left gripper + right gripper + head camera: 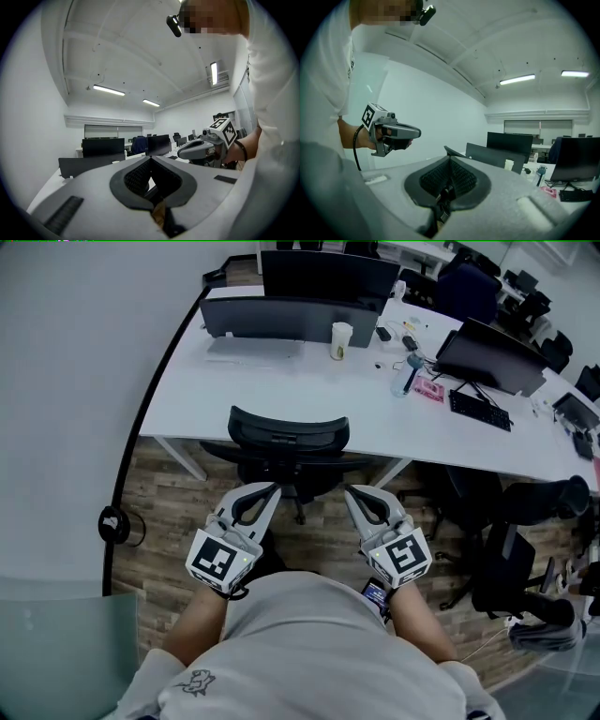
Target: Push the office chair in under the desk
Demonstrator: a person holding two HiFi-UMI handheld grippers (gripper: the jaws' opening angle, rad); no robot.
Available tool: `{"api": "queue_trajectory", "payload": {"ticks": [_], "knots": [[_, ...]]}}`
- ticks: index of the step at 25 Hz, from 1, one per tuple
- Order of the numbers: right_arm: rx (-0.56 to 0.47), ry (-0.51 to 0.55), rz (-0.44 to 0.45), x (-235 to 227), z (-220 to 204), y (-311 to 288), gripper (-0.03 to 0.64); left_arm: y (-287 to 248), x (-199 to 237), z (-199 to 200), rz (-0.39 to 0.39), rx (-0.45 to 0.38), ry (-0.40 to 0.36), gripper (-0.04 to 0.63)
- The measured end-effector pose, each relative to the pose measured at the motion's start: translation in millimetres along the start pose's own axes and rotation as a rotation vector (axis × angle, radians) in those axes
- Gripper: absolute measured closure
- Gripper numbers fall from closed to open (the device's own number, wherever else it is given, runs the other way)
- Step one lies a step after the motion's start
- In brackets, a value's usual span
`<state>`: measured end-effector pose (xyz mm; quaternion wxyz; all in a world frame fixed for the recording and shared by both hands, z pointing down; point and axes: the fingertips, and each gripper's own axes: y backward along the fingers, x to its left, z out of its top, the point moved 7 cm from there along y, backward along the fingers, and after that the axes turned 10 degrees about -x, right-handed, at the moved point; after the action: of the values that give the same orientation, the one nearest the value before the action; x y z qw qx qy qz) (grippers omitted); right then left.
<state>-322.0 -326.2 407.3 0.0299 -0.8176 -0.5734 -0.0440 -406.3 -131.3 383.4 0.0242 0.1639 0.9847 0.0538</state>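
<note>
The black office chair [289, 434] stands at the near edge of the white desk [187, 390], its backrest towards me and its seat partly beneath the desktop. In the head view my left gripper [273, 487] and right gripper [350, 491] are held side by side just short of the backrest, apart from it. Both are shut with nothing between the jaws. The left gripper view shows its own shut jaws [150, 158] and the right gripper [180, 153] beside them. The right gripper view shows shut jaws [450, 158] and the left gripper [419, 134].
Two dark monitors [323, 277] stand on the desk, with a paper cup [341, 340], a bottle [405, 381] and a keyboard [480, 410]. Other black chairs [525, 521] crowd the right side. A white wall [75, 381] runs along the left. The floor [169, 521] is wood.
</note>
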Motion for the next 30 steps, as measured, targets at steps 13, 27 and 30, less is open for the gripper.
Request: {"api": "queue_trajectory", "payload": {"ticks": [13,27,30], "knots": [[-0.01,0.007,0.013,39.3,6.8,27.2,0.614,45.2,-17.8,13.5,0.019,0.032,-0.022,0.597],[-0.006,0.033,-0.075,187.1,26.6,51.2,0.614,188.6,-33.8,27.2,-0.085,0.011,0.002,0.597],[-0.005,0.03,-0.085,234.3,30.0,61.0,0.614,236.4,-43.0,27.8,-0.103,0.019,0.009,0.597]]}}
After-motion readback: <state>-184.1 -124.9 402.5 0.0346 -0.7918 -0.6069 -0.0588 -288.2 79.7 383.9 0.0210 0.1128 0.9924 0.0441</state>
